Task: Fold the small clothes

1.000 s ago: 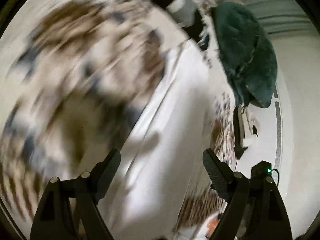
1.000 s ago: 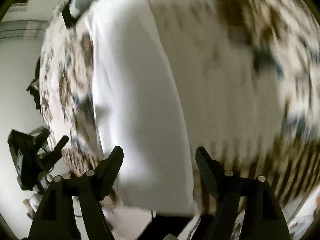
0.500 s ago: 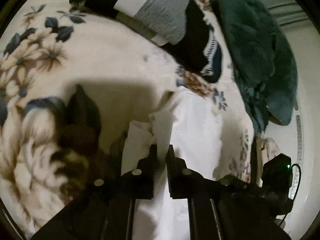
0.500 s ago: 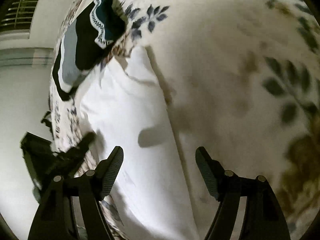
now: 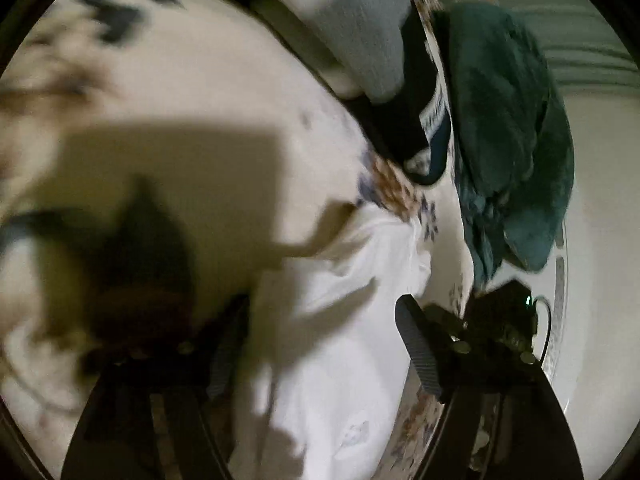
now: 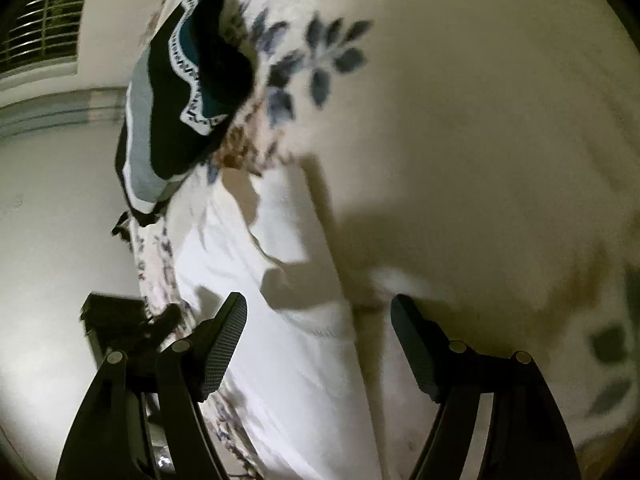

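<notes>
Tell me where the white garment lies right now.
The white garment lies on the floral bedsheet at its edge, below the dark folded clothes, under both open grippers.

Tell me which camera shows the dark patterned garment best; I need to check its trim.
The right wrist view: the dark patterned garment is sharp, its white zigzag trim clear. The left wrist view shows it blurred at the top, beside a teal cloth.

The left gripper [image 5: 320, 344] is black, with ribbed pads [image 5: 416, 354] and silver pivot screws. The right gripper [image 6: 318, 344] matches: black angular arms, cross-hatched pads [image 6: 224, 344], silver rivets at each joint.
</notes>
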A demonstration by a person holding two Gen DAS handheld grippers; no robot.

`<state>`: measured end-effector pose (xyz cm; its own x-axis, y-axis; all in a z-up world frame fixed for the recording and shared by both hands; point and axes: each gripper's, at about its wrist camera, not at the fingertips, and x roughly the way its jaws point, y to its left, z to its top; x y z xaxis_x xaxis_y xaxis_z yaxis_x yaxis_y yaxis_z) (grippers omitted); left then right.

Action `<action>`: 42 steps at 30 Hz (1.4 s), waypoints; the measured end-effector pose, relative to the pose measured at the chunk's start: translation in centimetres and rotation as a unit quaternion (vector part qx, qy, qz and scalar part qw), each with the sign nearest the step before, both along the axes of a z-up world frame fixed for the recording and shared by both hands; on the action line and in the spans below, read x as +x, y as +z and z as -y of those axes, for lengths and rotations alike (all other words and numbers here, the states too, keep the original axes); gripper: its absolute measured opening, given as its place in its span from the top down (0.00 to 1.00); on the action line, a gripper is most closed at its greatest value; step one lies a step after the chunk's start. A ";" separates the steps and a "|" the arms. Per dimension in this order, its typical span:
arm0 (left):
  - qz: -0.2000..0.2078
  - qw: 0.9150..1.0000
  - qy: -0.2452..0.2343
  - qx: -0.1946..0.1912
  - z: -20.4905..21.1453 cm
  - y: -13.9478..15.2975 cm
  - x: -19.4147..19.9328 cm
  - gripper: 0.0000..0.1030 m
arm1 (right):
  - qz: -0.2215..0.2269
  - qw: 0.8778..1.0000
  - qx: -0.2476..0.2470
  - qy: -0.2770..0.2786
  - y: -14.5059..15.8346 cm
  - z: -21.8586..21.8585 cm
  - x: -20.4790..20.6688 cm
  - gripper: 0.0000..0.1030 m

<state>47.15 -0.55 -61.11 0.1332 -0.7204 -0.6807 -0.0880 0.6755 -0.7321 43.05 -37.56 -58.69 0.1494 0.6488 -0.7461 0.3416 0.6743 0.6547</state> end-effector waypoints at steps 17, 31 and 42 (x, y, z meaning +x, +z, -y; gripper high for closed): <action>0.119 0.990 -0.054 0.057 1.6 5.6 -0.9 0.86 | 0.093 0.994 0.012 0.057 3.8 -6.6 2.8 0.95; 0.046 0.996 -0.081 0.010 -2.9 8.7 -18.2 0.63 | 0.115 0.971 0.041 0.204 9.4 -12.4 -14.9 0.94; -0.031 0.999 -0.006 0.041 -9.3 6.9 -24.4 0.46 | 0.023 0.987 0.045 0.154 6.2 -10.3 -21.3 0.46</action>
<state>22.73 8.73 -54.19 0.0806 -0.6625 -0.7447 -0.1218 0.7350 -0.6671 21.71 -27.31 -52.46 -0.0329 0.7322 -0.6803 0.0979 0.6798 0.7268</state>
